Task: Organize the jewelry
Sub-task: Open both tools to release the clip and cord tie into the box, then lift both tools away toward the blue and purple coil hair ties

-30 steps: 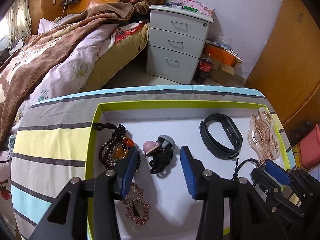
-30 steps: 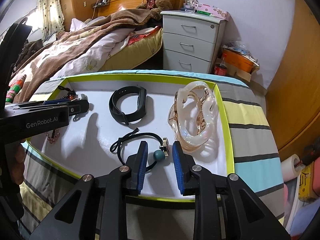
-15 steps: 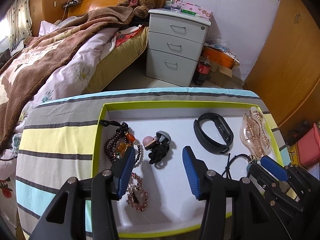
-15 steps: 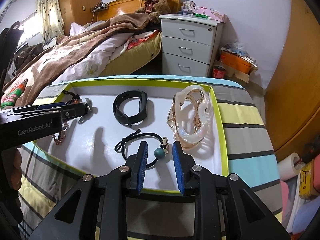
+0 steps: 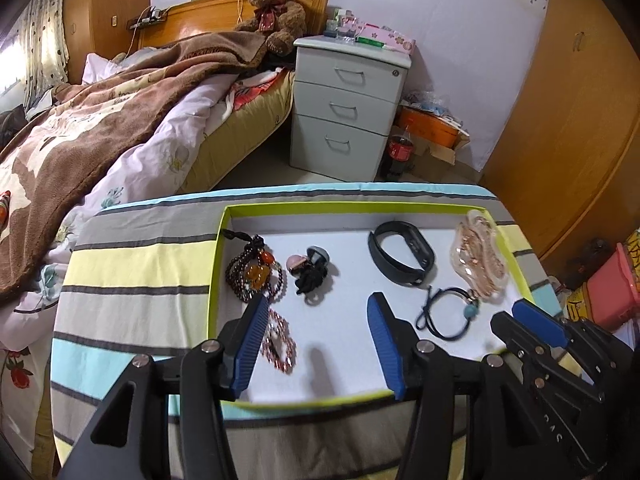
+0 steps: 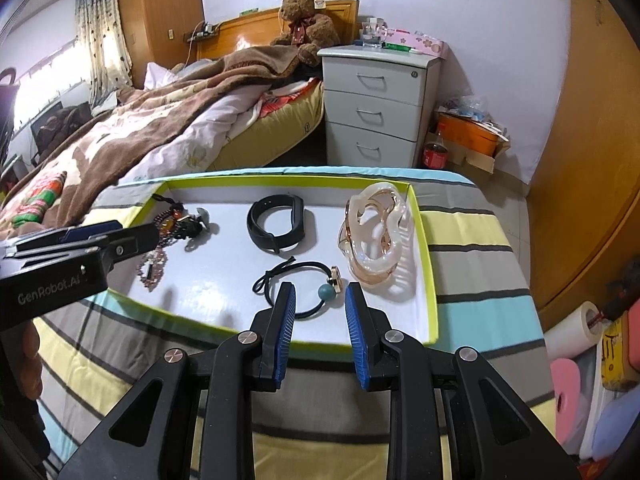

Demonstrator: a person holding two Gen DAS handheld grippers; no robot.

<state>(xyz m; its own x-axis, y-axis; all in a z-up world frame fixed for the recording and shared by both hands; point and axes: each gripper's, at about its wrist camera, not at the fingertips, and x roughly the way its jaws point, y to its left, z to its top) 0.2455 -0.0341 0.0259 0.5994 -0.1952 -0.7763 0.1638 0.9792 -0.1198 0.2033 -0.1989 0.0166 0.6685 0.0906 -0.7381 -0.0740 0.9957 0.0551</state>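
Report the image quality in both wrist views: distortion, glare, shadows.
Left wrist view: strong fisheye bending, dark corners, sharp focus; gripper shadows fall on the white tray floor. Right wrist view: same bending; bright window at left washes out; soft glare patches on the tray floor.

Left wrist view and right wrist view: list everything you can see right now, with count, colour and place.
tray: 1, white floor, lime rim, on striped cloth
beaded bracelet: 1, dark red with amber beads, tray's left end
pink bead chain: 1, pink, near edge, below the bracelet
hair ties: 1 clump, black with pink and grey bobbles, right of the bracelet
fitness band: 1, black, tray centre
hair tie: 1, black with teal bead, near edge
claw clip: 1, clear peach, tray's right end
nightstand: 1, grey-white, beside bed
teddy bear: 1, brown, on bed
left hand-held gripper: black, blue pads, open, empty
right hand-held gripper: same colours, open, empty
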